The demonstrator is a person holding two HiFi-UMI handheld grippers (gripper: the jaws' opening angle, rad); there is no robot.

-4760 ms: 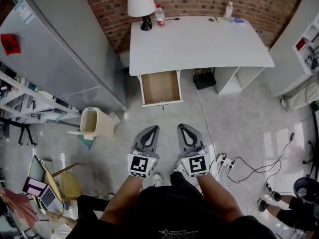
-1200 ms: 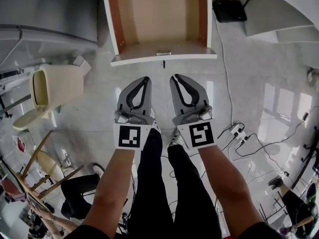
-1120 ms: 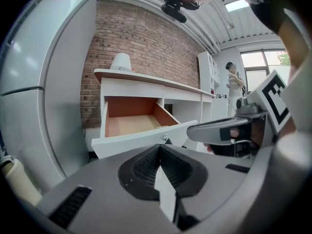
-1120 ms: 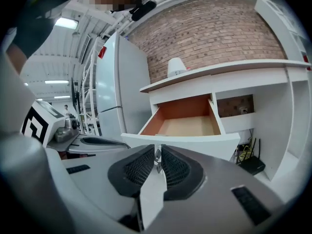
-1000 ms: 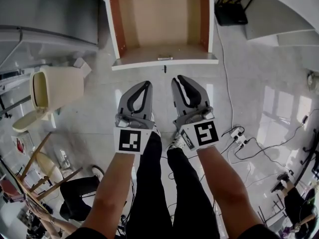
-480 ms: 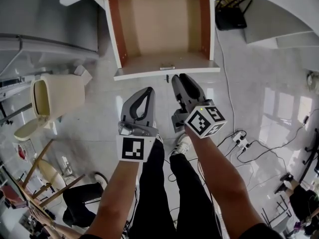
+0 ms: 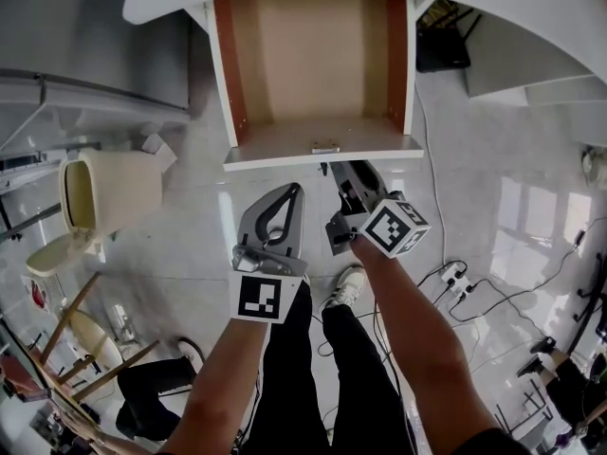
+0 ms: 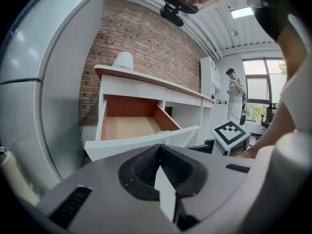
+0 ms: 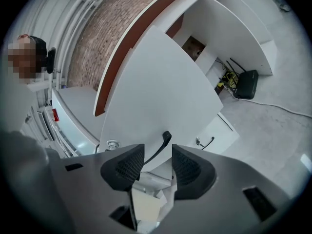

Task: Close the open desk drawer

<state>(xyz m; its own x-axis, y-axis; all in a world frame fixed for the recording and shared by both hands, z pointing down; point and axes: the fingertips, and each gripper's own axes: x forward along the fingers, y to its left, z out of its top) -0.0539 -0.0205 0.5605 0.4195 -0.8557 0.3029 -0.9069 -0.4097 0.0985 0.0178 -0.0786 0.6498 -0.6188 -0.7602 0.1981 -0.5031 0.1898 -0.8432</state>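
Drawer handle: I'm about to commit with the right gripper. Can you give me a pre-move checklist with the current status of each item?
1. Drawer pulled out and waiting to be closed: ok.
2. Right gripper jaws apart, having just been opening: ok.
3. Handle sits between those jaws: ok.
4. Pads pressing on the handle: not ok, a gap shows on each side.
5. Nothing sticking up inside the drawer to jam it: ok, the head view shows only bare board.
6. Left gripper shut, holding nothing, short of the drawer front: ok.
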